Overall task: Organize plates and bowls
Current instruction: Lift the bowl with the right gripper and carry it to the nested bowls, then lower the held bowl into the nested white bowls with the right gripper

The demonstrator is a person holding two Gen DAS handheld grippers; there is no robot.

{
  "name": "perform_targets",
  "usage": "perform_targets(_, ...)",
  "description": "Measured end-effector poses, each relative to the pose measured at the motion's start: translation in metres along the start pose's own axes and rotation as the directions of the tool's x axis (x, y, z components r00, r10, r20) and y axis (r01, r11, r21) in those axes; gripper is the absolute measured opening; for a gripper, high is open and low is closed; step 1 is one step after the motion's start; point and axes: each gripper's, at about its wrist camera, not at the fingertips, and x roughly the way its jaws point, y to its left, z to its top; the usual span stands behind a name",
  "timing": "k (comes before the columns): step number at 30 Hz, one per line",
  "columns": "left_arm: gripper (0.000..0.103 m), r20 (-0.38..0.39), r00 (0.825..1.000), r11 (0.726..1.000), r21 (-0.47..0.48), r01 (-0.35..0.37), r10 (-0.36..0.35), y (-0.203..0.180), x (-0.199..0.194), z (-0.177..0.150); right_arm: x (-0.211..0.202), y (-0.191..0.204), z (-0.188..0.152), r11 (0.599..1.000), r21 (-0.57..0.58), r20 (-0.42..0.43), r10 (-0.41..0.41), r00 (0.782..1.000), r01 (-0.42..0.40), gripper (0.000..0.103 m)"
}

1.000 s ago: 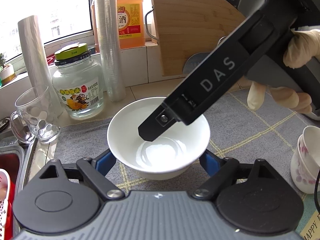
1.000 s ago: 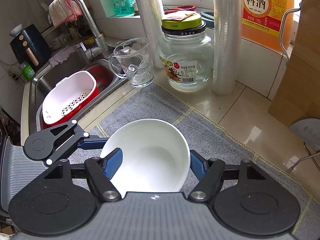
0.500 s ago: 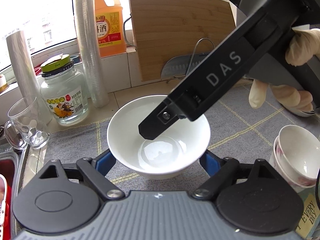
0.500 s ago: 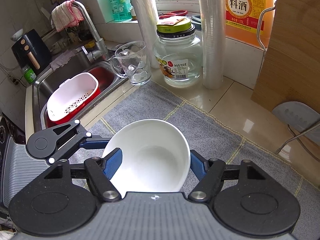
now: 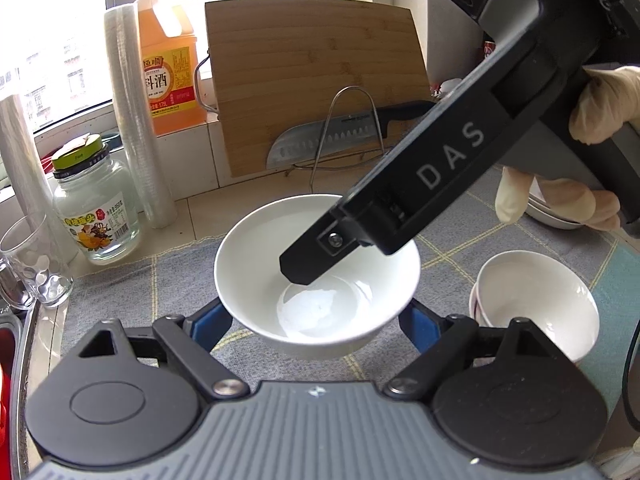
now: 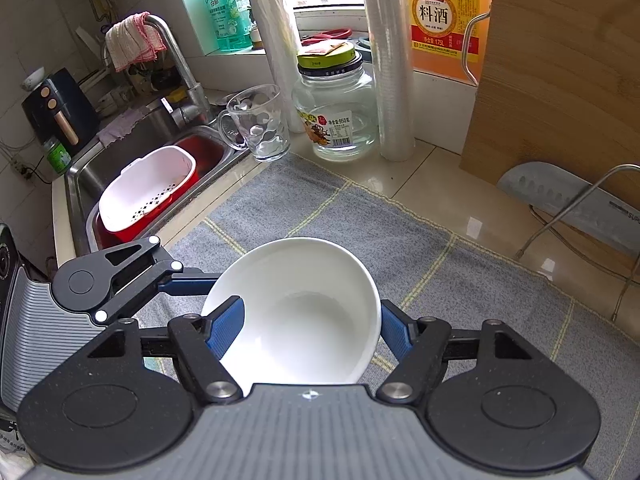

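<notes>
white ceramic fills both wrist views: we have the white bowl (image 6: 296,312) held up over the grey checked mat (image 6: 440,280), right way up and tipped a little. our right gripper (image 6: 308,324) pinches its wall, one blue pad inside the rim and the other outside, so its fingers are closed down onto the wall. our left gripper (image 5: 316,320) cradles the same bowl from outside, its blue pads spread wide against either flank; whether it truly squeezes or only steadies, we cannot tell. we judge the two-handed hold is there to keep a smooth, heavy bowl from slipping while we carry it toward the stacked bowls (image 5: 536,300) waiting just to the right on the mat, with more dishes (image 5: 548,212) farther back behind the gloved right hand (image 5: 592,152).

around us is a tiled kitchen counter under a window: a glass jar (image 6: 334,116), a glass mug (image 6: 256,126), rolls of plastic wrap (image 6: 390,60), an orange bottle of cooking wine (image 6: 444,16), a bamboo cutting board (image 5: 316,80) with a knife (image 5: 336,136) on a wire rack, and a steel sink (image 6: 84,176) holding a white strainer (image 6: 144,196).
</notes>
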Motion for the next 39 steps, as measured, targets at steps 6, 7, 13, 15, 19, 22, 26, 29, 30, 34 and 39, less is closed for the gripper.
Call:
perform_targets(6, 0.089, 0.002, 1.0, 1.0, 0.014, 0.026, -0.026, -0.017, -0.005, 0.001, -0.019, -0.001, -0.016, 1.0, 0.012, 0.009, -0.02, 1.0, 0.02, 0.078)
perform_targets(7, 0.089, 0.003, 1.0, 0.999, 0.017, 0.031, -0.031, -0.02, -0.006, 0.001, -0.022, -0.001, -0.019, 1.0, 0.014, 0.012, -0.024, 1.0, 0.024, 0.078)
perform_targets(13, 0.089, 0.01, 0.998, 0.998, 0.034, 0.057, -0.057, -0.035, -0.012, 0.002, -0.041, -0.001, -0.035, 0.999, 0.034, 0.028, -0.044, 0.999, 0.043, 0.079)
perform_targets(15, 0.089, 0.01, 0.998, 0.997, 0.042, 0.064, -0.065, -0.039, -0.013, 0.002, -0.046, -0.001, -0.04, 0.998, 0.041, 0.034, -0.052, 0.998, 0.051, 0.079)
perform_targets(19, 0.089, 0.012, 0.996, 0.995, 0.059, 0.085, -0.086, -0.048, -0.017, 0.002, -0.056, 0.0, -0.049, 0.996, 0.059, 0.044, -0.066, 0.997, 0.063, 0.079)
perform_targets(22, 0.089, 0.016, 0.995, 0.992, 0.077, 0.1, -0.101, -0.055, -0.021, 0.002, -0.063, 0.001, -0.056, 0.995, 0.068, 0.049, -0.082, 0.995, 0.078, 0.079)
perform_targets(26, 0.089, 0.02, 0.992, 0.988, 0.096, 0.122, -0.125, -0.063, -0.024, 0.002, -0.072, 0.003, -0.067, 0.991, 0.085, 0.056, -0.103, 0.993, 0.098, 0.079)
perform_targets(29, 0.089, 0.02, 0.989, 0.984, 0.111, 0.141, -0.144, -0.069, -0.027, 0.002, -0.079, 0.004, -0.074, 0.989, 0.1, 0.06, -0.118, 0.991, 0.112, 0.079)
perform_targets(30, 0.089, 0.018, 0.988, 0.982, 0.115, 0.148, -0.151, -0.071, -0.027, 0.002, -0.081, 0.004, -0.076, 0.988, 0.102, 0.059, -0.123, 0.991, 0.117, 0.079)
perform_targets(34, 0.089, 0.009, 0.984, 0.975, 0.137, 0.177, -0.18, -0.078, -0.027, 0.003, -0.088, 0.002, -0.087, 0.983, 0.124, 0.056, -0.144, 0.988, 0.136, 0.079)
perform_targets(39, 0.089, -0.002, 0.976, 0.964, 0.157, 0.214, -0.216, -0.087, -0.024, 0.004, -0.099, -0.002, -0.1, 0.974, 0.163, 0.056, -0.167, 0.984, 0.156, 0.08)
